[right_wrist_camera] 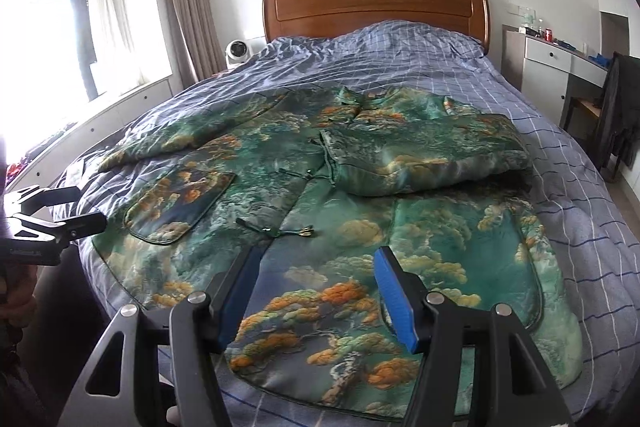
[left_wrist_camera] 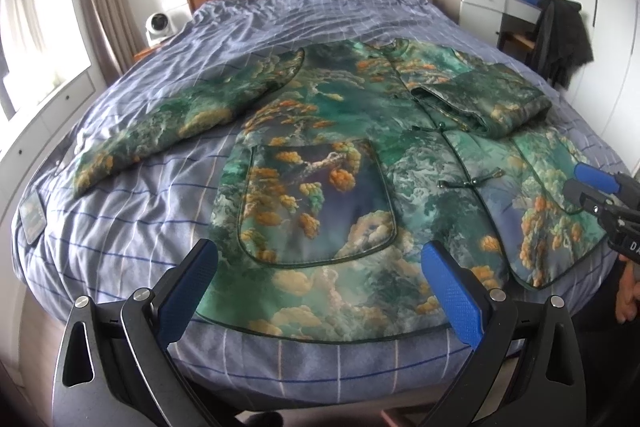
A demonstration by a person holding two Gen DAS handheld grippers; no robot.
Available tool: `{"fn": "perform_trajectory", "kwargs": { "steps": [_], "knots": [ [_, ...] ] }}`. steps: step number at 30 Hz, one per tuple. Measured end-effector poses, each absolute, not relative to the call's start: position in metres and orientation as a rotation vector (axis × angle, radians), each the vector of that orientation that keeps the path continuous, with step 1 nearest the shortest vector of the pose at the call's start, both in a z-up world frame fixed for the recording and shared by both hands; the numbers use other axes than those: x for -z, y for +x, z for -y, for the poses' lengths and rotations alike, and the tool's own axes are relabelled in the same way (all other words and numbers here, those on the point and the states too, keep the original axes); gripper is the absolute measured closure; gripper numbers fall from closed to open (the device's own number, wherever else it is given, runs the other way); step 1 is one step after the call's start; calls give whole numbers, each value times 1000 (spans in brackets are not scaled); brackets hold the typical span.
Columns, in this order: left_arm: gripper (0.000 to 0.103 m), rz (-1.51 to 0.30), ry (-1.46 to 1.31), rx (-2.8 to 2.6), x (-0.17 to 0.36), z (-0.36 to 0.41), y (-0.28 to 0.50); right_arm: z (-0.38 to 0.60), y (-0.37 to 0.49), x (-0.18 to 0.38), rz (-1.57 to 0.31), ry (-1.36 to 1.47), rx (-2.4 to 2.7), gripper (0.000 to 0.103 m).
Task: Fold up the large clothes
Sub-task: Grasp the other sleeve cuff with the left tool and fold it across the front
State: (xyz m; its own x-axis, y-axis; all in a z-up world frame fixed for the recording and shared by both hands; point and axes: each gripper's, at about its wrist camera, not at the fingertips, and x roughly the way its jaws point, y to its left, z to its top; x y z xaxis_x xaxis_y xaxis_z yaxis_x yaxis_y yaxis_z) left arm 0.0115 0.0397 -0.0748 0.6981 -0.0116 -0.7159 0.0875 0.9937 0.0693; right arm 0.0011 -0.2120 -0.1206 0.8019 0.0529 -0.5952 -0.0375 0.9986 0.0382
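one sleeve (right_wrist_camera: 424, 155) across jacket (right_wrist_camera: 320, 227)

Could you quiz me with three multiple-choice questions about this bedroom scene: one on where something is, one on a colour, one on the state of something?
1. Where does the small white fan stand?
A. left of the headboard
B. on the desk
C. on the jacket

2. What colour are the gripper pads?
A. red
B. blue
C. white

3. How do the sleeves of the printed jacket lie?
A. both spread out
B. both folded in
C. one folded onto the body, one spread

Answers: 1 A, it sits beside the bed below the curtain. 2 B, blue shows on both grippers. 3 C, the folded sleeve rests on the body, the other sleeve lies on the duvet.
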Motion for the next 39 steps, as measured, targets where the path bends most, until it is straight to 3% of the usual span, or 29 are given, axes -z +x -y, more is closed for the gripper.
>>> {"fn": "perform_trajectory", "kwargs": {
  "steps": [5,12,19,21,23,25,27,28,29,31,39],
  "knots": [
    [1,-819,75,142,67,-34,25,209,0,121,-635,30,-57,42],
    [1,-936,-171,536,35,-3,123,216,-10,114,-594,49,-38,42],
    [3,-1119,-180,618,86,88,228,231,-25,115,-589,118,-25,42],
    [11,-1184,-188,564,108,103,252,231,-30,113,-582,115,-27,42],
    [27,-1230,-167,542,120,110,263,231,-35,110,-574,101,-29,42],
    [31,-1252,-142,518,128,116,269,230,-39,110,-570,88,-25,42],
    [42,-1264,-125,488,133,119,270,233,-42,110,-570,89,-24,42],
    [55,-1264,-118,474,133,119,269,234,-42,111,-570,94,-23,42],
    [77,-1261,-112,462,133,120,270,237,-42,111,-572,102,-21,42],
    [94,-1254,-110,471,129,118,268,241,-40,112,-573,114,-15,42],
    [97,-1070,-111,466,61,89,304,276,-20,85,-575,123,-30,42]
  ]
}}
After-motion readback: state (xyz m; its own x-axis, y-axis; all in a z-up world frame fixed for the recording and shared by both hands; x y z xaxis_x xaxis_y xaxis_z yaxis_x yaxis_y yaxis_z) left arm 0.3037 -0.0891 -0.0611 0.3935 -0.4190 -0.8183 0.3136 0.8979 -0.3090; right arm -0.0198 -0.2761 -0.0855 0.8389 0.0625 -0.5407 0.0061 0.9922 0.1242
